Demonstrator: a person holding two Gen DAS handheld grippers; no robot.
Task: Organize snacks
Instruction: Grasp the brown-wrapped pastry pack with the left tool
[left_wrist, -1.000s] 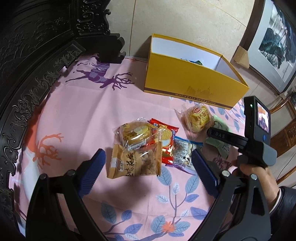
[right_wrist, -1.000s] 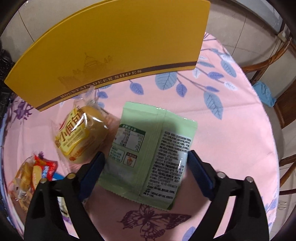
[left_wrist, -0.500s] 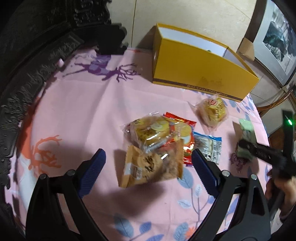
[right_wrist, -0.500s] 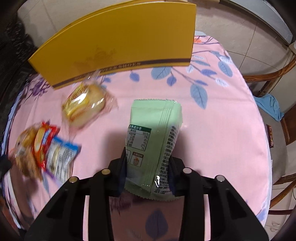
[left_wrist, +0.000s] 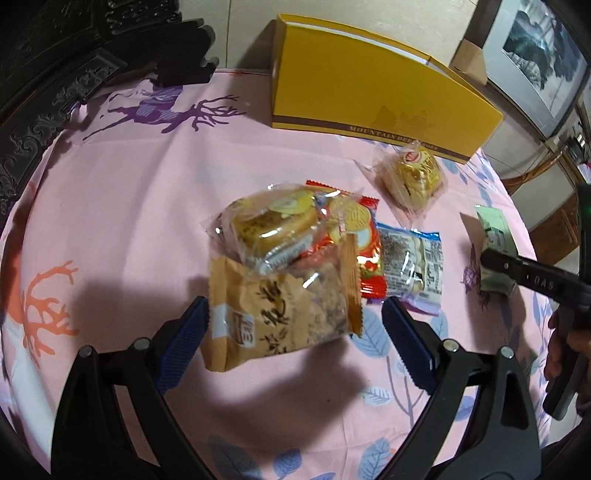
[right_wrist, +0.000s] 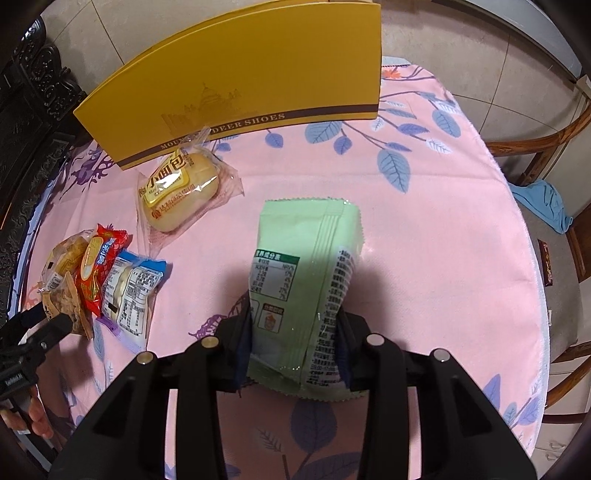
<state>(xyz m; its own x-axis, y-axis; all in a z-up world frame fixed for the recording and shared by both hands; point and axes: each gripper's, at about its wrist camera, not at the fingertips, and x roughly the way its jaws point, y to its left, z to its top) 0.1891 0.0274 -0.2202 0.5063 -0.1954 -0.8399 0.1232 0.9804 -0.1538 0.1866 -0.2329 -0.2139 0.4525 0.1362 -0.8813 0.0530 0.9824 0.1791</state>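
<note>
Right gripper (right_wrist: 295, 345) is clamped on the pale green foil snack packet (right_wrist: 304, 280), lifted clear of the pink tablecloth (right_wrist: 424, 258), likely bound for the yellow cardboard shoebox (right_wrist: 236, 85) at its far edge. Left gripper (left_wrist: 295, 332) is spread wide around the tan plastic cake wrapper (left_wrist: 280, 310), mid-cloth.

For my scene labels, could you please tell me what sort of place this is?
Probably a home dining or sitting room: a round table under a pink printed tablecloth, carved dark wooden furniture, a wooden chair and a framed painting.

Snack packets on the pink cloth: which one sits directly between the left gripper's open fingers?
The tan packet with dark brush lettering. It lies between the left gripper's blue pads; the clear-wrapped pastry, red packet and blue-edged packet lie beyond it.
</note>
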